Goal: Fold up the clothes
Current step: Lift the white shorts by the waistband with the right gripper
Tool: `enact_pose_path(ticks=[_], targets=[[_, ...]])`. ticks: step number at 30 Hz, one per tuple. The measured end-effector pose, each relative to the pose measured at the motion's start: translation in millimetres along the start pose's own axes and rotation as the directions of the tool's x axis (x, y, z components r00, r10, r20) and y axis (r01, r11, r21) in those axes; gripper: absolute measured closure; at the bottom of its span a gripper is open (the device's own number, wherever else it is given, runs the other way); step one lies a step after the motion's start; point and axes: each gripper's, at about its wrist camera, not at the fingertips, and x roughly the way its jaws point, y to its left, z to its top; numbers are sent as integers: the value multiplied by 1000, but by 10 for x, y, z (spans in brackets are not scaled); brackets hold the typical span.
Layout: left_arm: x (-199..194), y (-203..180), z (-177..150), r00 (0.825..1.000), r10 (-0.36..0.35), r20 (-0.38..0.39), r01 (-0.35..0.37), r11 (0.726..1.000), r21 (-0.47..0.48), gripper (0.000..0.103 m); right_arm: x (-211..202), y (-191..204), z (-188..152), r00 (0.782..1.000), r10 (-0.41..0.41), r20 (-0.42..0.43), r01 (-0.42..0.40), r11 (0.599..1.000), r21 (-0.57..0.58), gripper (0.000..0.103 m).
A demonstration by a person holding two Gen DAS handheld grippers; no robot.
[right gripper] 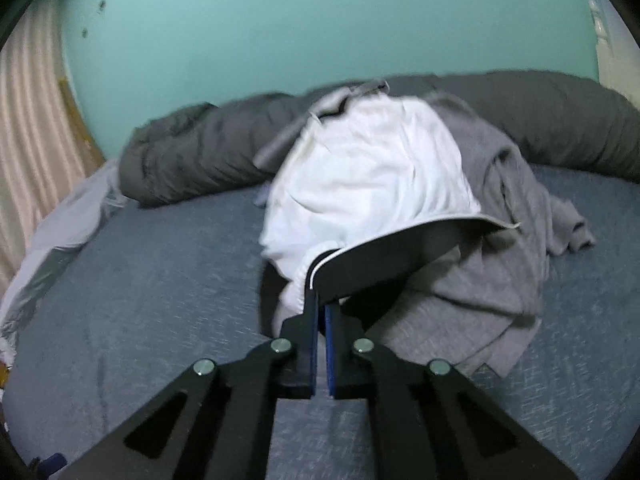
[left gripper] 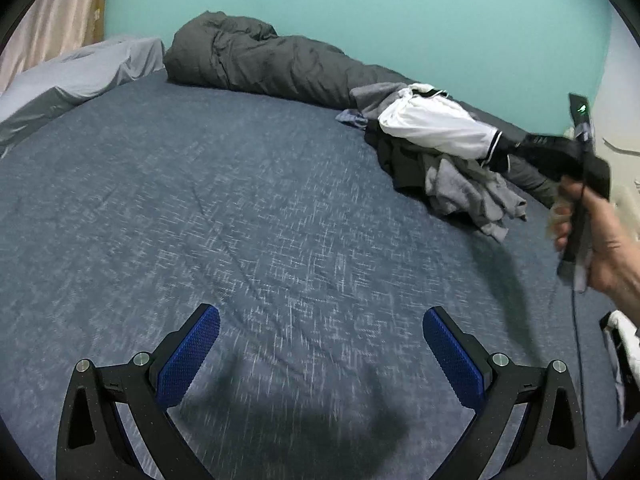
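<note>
Blue pads of the left gripper [left gripper: 321, 354] are spread wide over bare bedsheet [left gripper: 240, 208] at lower centre, while the right gripper [right gripper: 321, 312] is clamped on the black edge of a white garment [right gripper: 368, 176]. That garment is drawn taut from the unfolded pile [left gripper: 452, 168] at right, so no folded piece is seen. Only the left view shows the person's hand [left gripper: 600, 244]; the dark duvet [right gripper: 192, 156] lies beyond.

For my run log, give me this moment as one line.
left gripper open over bed | right gripper shut on white garment | pile unfolded
</note>
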Motion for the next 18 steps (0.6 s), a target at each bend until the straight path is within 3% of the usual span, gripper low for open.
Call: enact_pose_path(ticks=[8, 18], targets=[[-980, -122, 236, 998, -17, 62, 15, 999, 35, 0, -1395, 464, 538, 985, 91, 149, -85, 995, -49, 101], [-2361, -383, 547, 981, -78, 176, 60, 992, 108, 0, -3256, 1267, 945, 956, 171, 237, -136, 978, -157, 101]])
